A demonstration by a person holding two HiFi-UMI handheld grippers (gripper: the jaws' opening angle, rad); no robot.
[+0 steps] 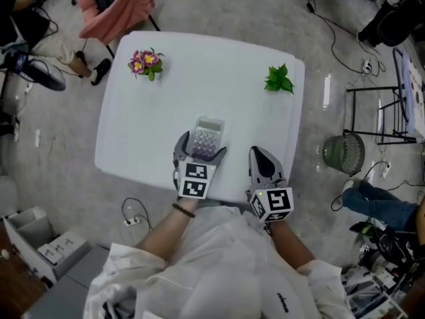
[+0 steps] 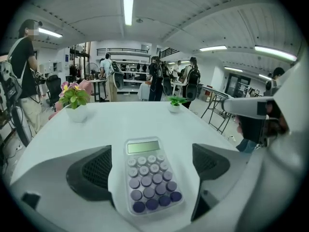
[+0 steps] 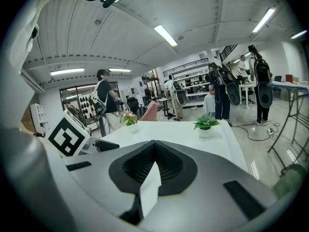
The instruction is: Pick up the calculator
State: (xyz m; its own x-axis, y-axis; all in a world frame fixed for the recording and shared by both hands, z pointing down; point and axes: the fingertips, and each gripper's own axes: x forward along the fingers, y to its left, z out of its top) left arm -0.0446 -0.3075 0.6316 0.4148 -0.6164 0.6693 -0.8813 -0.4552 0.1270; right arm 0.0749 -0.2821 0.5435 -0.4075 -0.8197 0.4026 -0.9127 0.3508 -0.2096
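A pale calculator (image 1: 206,138) with purple keys and a small display lies flat on the white table (image 1: 159,85), near its front edge. My left gripper (image 1: 198,153) is open, its two jaws on either side of the calculator's near end; in the left gripper view the calculator (image 2: 149,173) sits between the dark pads (image 2: 91,170) without being squeezed. My right gripper (image 1: 260,157) rests to the right of the calculator, apart from it, with its jaws closed tip to tip on nothing (image 3: 153,153).
A pot of pink flowers (image 1: 145,62) stands at the table's far left and a small green plant (image 1: 279,80) at the far right. A pink chair (image 1: 118,8), cables, a wire bin (image 1: 343,153) and people surround the table.
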